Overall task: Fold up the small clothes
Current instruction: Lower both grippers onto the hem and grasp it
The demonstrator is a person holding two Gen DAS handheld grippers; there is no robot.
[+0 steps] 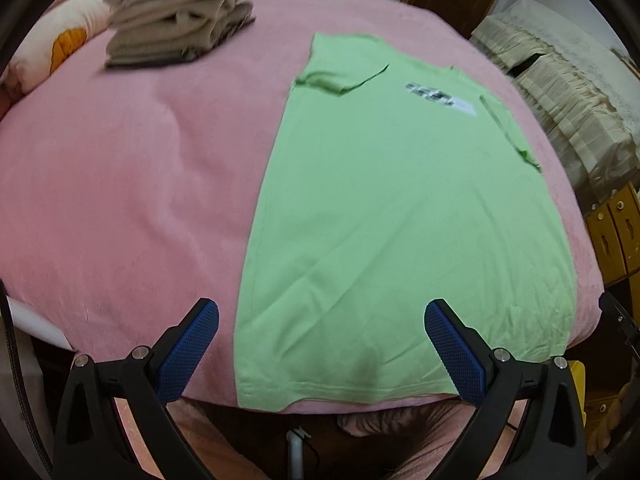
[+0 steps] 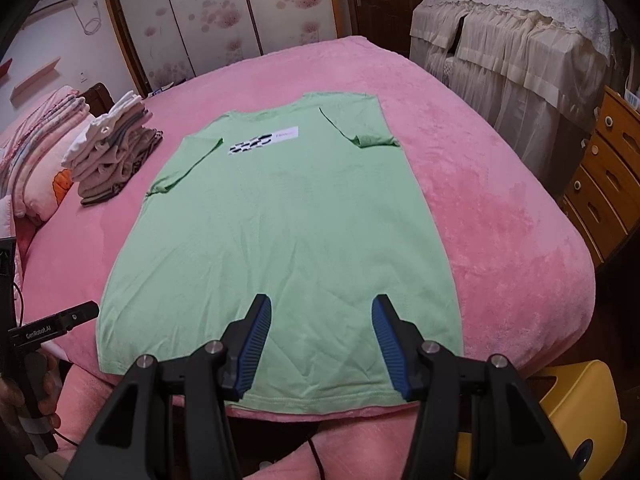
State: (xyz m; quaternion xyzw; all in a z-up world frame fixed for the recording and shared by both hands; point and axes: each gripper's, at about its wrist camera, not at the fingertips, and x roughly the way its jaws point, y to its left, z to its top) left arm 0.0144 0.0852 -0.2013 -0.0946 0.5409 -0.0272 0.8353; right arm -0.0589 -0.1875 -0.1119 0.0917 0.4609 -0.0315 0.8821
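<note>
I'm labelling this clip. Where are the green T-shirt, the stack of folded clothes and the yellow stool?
green T-shirt (image 2: 280, 216): right wrist view, middle of its front.
stack of folded clothes (image 2: 116, 156): right wrist view, side of the pile.
yellow stool (image 2: 576, 408): right wrist view, its top.

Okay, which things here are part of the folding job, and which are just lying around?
Job: green T-shirt, left gripper, right gripper, stack of folded clothes.
Lying about: pillow, yellow stool, wooden drawers.
</note>
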